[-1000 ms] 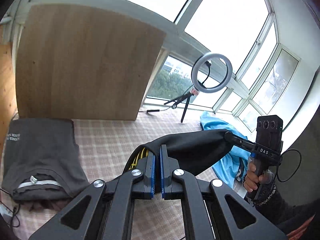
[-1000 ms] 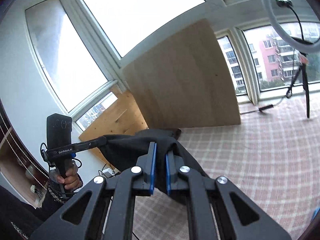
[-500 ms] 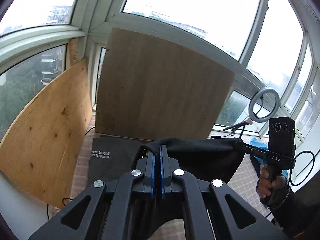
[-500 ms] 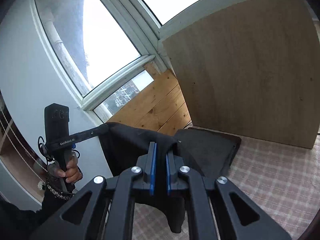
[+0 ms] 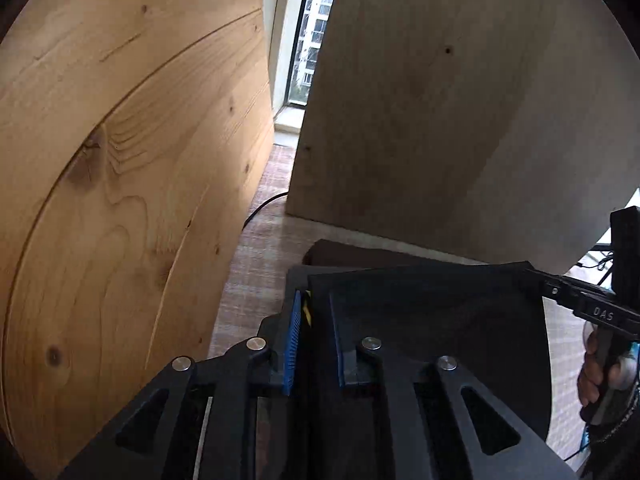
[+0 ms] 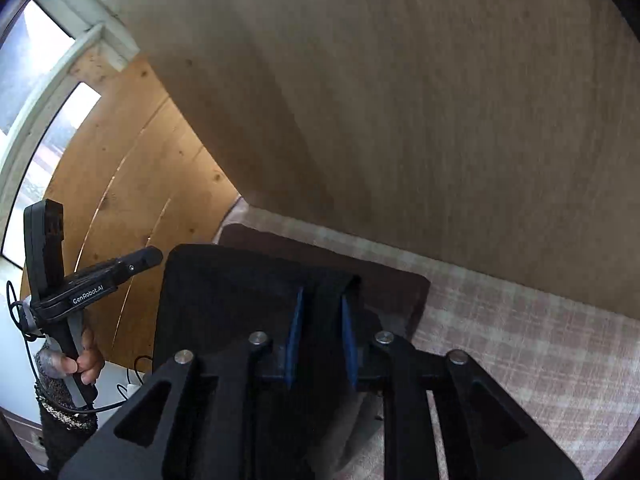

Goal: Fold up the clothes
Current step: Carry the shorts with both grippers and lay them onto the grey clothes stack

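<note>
A folded black garment (image 5: 432, 312) lies flat on top of a folded dark grey garment (image 5: 352, 252) in the far left corner of the checked surface. My left gripper (image 5: 314, 308) stands at its left edge with the jaws parted, cloth lying between the blue pads (image 5: 294, 332). My right gripper (image 6: 322, 308) stands at the garment's (image 6: 240, 280) right edge with the jaws parted likewise, and the grey garment (image 6: 384, 276) shows past it. Each gripper shows in the other's view: the right one (image 5: 560, 292) and the left one (image 6: 136, 260).
A pine board (image 5: 120, 160) stands at the left and a pale wooden board (image 5: 460, 100) at the back, forming a corner close around the pile. A black cable (image 5: 260, 208) runs along the floor between them. The checked cloth surface (image 6: 540, 340) stretches to the right.
Both grippers swung left and down, carrying the black garment onto the grey folded one. The jaws of both, shut on the cloth before, now stand parted.
</note>
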A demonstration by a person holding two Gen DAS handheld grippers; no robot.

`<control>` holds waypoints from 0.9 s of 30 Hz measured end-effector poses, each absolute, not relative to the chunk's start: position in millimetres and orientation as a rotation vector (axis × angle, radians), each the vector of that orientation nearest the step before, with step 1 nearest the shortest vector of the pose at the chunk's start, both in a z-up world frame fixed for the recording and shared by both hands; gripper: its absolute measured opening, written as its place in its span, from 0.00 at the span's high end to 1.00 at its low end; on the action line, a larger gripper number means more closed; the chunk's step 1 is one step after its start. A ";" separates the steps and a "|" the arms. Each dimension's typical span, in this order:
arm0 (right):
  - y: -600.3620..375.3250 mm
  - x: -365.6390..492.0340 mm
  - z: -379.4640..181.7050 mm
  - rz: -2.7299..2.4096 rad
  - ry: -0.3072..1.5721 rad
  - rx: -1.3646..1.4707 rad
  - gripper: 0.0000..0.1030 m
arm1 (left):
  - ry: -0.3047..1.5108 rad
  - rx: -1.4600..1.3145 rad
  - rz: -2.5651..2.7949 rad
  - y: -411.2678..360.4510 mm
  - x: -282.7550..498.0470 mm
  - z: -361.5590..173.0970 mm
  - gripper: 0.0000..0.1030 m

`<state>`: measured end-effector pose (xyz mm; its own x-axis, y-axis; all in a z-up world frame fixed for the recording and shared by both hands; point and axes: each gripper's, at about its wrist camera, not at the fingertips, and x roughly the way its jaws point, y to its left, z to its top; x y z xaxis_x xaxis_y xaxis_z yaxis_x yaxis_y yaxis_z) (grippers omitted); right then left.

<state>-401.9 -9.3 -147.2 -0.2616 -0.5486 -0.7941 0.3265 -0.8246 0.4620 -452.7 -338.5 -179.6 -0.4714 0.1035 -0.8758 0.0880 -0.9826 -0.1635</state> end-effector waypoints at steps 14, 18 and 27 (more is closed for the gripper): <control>-42.5 -347.8 -159.9 -2.125 0.050 1.298 0.66 | -0.298 -1.536 2.648 -308.3 -417.1 -208.2 0.78; -22.0 -364.7 -166.6 -2.175 -0.021 1.404 0.66 | -0.306 -1.615 2.710 -315.3 -420.3 -213.5 0.78; 38.6 -251.1 -135.7 -2.151 0.037 1.157 0.66 | -0.182 -1.374 2.602 -255.2 -310.6 -159.3 0.68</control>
